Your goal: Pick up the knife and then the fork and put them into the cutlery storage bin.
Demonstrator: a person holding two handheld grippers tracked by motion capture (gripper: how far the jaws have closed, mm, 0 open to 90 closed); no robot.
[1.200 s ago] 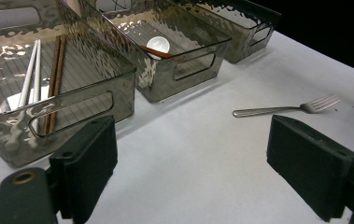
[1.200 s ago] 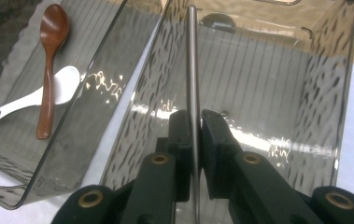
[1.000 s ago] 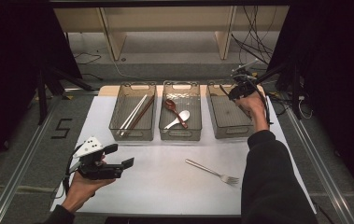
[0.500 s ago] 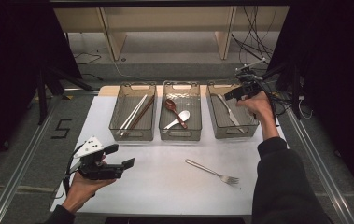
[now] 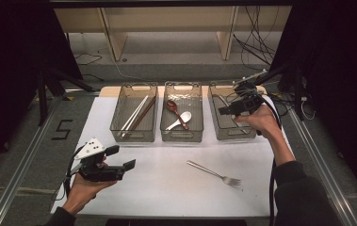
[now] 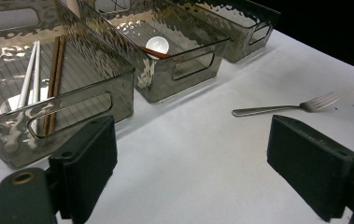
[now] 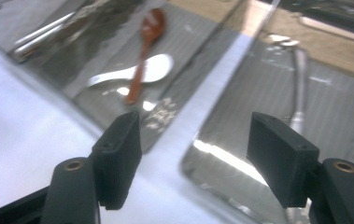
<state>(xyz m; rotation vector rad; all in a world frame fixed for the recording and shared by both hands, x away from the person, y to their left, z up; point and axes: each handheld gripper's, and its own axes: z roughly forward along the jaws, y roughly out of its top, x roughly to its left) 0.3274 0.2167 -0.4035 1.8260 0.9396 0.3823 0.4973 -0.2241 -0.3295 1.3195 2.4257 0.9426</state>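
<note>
White table carries three clear bins, and the right tongs, jaws just opened wide and empty above the right bin holding a dropped utensil, risk snagging its rim, while the left tongs, gaping empty, could skid the fork lying beyond them.

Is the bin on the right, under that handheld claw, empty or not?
Not empty. The right bin holds a metal utensil lying flat on its floor; which kind is too blurred to tell.

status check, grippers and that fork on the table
Right gripper over right bin, jaws just opened, empty. Left gripper open, idle. Fork on mat, unobstructed.
</note>
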